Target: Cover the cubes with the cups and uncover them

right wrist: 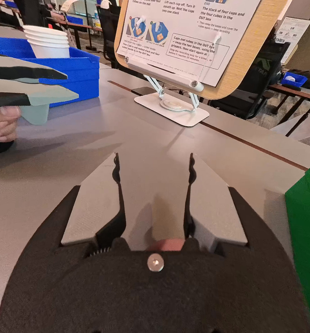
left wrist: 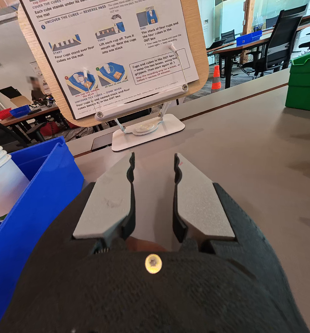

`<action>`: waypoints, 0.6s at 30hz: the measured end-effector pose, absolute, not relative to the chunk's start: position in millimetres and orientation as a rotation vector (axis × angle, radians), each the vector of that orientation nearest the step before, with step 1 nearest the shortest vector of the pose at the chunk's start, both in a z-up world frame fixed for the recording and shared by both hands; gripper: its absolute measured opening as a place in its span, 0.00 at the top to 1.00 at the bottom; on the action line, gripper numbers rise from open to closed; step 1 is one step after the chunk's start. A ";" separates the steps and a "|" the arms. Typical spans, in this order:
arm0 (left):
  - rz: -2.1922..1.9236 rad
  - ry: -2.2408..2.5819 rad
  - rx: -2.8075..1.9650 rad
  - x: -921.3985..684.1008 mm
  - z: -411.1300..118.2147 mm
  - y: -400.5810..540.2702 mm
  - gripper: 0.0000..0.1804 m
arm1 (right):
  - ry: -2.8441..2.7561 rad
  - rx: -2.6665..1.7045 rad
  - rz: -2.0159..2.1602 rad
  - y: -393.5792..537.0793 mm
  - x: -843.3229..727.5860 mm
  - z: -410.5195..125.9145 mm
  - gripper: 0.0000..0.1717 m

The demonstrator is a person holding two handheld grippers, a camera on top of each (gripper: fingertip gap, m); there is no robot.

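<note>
Cups are seen nested in the blue bin at far left; cubes are not visible. Fingers of both the left gripper and right gripper are held apart, empty. The stack's rim is best approached squarely.

Both views are taken from low over the grey table, looking forward along each hand-held gripper's fingers toward the instruction stand. The left view is set near the blue bin, the right view near the green box. The stand, blue bin and stacked cups are shared.
</note>
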State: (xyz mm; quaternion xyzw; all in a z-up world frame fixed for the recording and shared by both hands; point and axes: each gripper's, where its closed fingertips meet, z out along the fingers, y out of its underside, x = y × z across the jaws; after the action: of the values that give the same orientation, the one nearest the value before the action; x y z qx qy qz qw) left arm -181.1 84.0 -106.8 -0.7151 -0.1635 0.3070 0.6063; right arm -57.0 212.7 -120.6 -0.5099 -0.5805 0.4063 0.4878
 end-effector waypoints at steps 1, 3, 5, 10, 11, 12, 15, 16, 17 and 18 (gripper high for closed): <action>0.709 -0.383 -1.648 -181.0 -106.3 83.1 0.77 | -1.414 -1.236 0.978 213.0 -56.3 -120.0 0.57; 0.699 -0.391 -1.635 -178.9 -104.9 81.6 0.78 | -1.422 -1.219 0.956 213.2 -54.3 -118.1 0.57; 0.676 -0.396 -1.629 -174.1 -104.4 80.6 0.77 | -1.429 -1.197 0.942 212.5 -52.6 -116.2 0.57; 0.625 -0.426 -1.602 -157.1 -102.4 74.5 0.72 | -1.433 -1.195 0.981 209.2 -51.3 -112.3 0.57; 0.614 -0.433 -1.596 -153.8 -101.8 71.6 0.71 | -1.431 -1.194 0.984 209.2 -51.0 -111.7 0.58; 0.617 -0.436 -1.589 -151.6 -101.1 67.2 0.70 | -1.432 -1.193 0.984 209.0 -50.7 -111.4 0.58; 0.672 -0.432 -1.546 -149.6 -95.3 49.5 0.70 | -1.437 -1.189 0.975 207.6 -49.9 -110.6 0.58; 0.667 -0.436 -1.540 -148.3 -94.5 44.4 0.70 | -1.439 -1.185 0.975 206.5 -49.5 -109.6 0.58; 0.652 -0.440 -1.544 -146.8 -95.0 40.1 0.70 | -1.440 -1.181 0.977 205.2 -49.1 -108.8 0.59; 0.641 -0.450 -1.550 -146.2 -94.7 35.0 0.69 | -1.442 -1.177 0.979 203.9 -48.8 -108.3 0.59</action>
State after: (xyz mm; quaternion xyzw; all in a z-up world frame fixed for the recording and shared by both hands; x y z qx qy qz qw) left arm -146.2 35.0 -94.7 -0.6811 -0.1977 0.2817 0.6463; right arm -48.8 203.9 -108.3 -0.4860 -0.5952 0.4040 0.4964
